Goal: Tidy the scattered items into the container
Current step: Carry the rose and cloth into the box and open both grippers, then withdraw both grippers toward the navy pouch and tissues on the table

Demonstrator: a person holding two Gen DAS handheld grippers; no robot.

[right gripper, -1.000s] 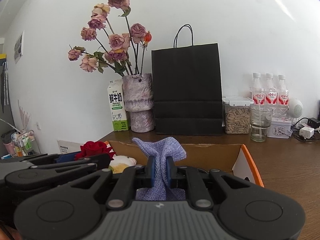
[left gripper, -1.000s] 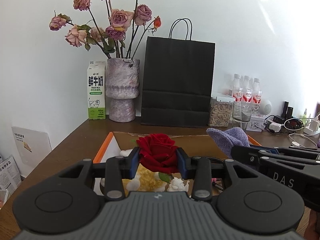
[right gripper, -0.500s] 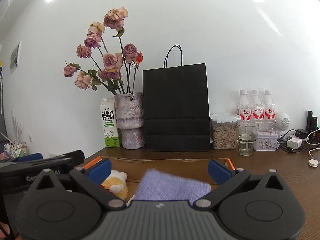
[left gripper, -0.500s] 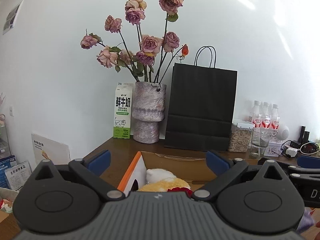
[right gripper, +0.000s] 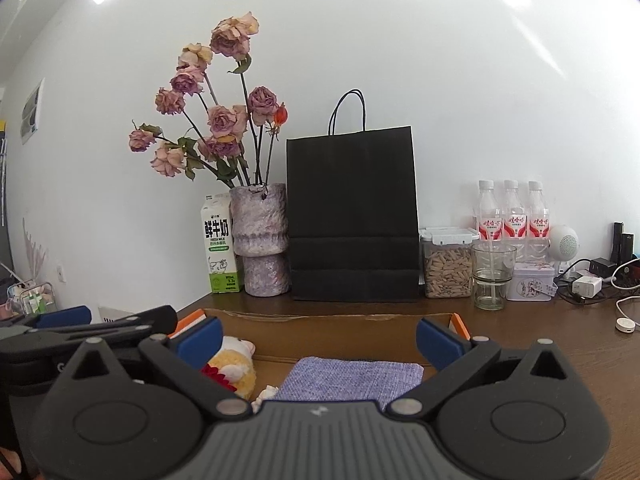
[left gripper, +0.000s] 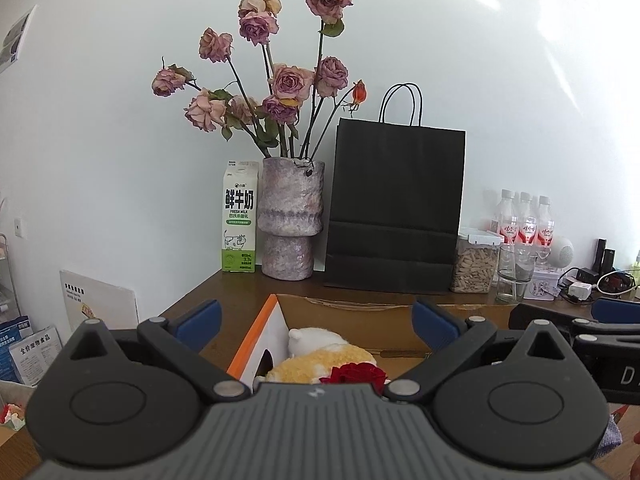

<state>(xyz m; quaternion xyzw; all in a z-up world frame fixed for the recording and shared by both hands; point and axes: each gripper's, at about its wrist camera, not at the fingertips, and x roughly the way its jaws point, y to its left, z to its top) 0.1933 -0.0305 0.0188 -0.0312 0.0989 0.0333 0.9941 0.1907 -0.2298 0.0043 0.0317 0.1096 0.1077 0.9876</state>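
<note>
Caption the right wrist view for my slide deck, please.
Open right gripper above a cardboard box holding a purple cloth and plush toy.

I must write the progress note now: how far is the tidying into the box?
Done: the red rose, the plush toy and the purple cloth lie inside the cardboard box. In hand: nothing; the left gripper and right gripper stand open and empty above it. Left: no loose item shows nearby, though much of the table is hidden.
</note>
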